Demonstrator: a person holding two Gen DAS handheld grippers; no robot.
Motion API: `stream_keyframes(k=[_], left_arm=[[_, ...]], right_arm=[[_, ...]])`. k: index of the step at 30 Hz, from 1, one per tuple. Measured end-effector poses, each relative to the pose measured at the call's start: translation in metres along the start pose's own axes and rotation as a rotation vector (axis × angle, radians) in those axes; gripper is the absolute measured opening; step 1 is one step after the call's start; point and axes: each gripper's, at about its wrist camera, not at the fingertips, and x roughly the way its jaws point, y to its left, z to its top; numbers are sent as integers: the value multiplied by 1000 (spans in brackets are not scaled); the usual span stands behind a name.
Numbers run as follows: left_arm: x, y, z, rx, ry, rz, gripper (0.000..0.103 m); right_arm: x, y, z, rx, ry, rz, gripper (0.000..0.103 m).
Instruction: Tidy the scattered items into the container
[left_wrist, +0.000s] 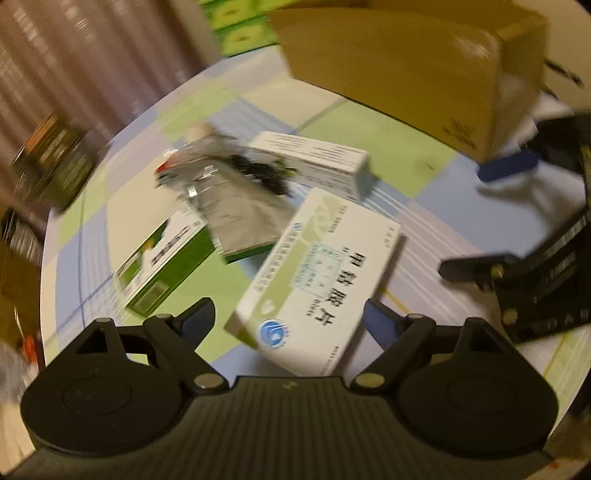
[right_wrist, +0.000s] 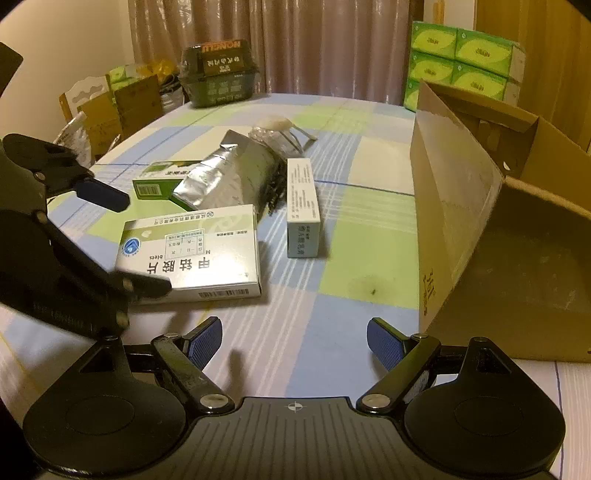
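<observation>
A white-and-green medicine box (left_wrist: 317, 273) (right_wrist: 192, 254) lies flat on the checked tablecloth. My left gripper (left_wrist: 288, 319) (right_wrist: 133, 242) stands open around its near end, and a gap shows beside the left pad. Behind it lie a silver foil pouch (left_wrist: 236, 206) (right_wrist: 229, 177), a green box (left_wrist: 166, 266) (right_wrist: 159, 184) partly under the pouch, and a long white box (left_wrist: 314, 158) (right_wrist: 303, 206). The open cardboard container (left_wrist: 406, 74) (right_wrist: 480, 240) stands at the right. My right gripper (right_wrist: 295, 334) (left_wrist: 465, 221) hovers open over bare cloth, with nothing between its fingers.
A crumpled clear plastic item (right_wrist: 277, 133) lies behind the pouch. A dark packaged box (right_wrist: 218, 74) stands at the table's far edge. Stacked green tissue packs (right_wrist: 461, 59) rise behind the container. Cardboard pieces (right_wrist: 110, 107) stand off the table's left side, and curtains hang behind.
</observation>
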Motion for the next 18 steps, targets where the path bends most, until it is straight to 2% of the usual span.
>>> stream_keyframes(k=[6,11,16,18], left_arm=[[13,-14,-1,134,2,-48,83],[16,-1,-3,28,44,-110,74],[10,7,-8,-1,64,-157,73],[10,11,-7,32,49,-159,73]], right_arm=[[5,-3,-2,5,11,-5,83],[6,-5,-2,11,12,-8,83],[5,-5,-2,12,11,-8,83],[5,-5,-2,11,10,-8,83]])
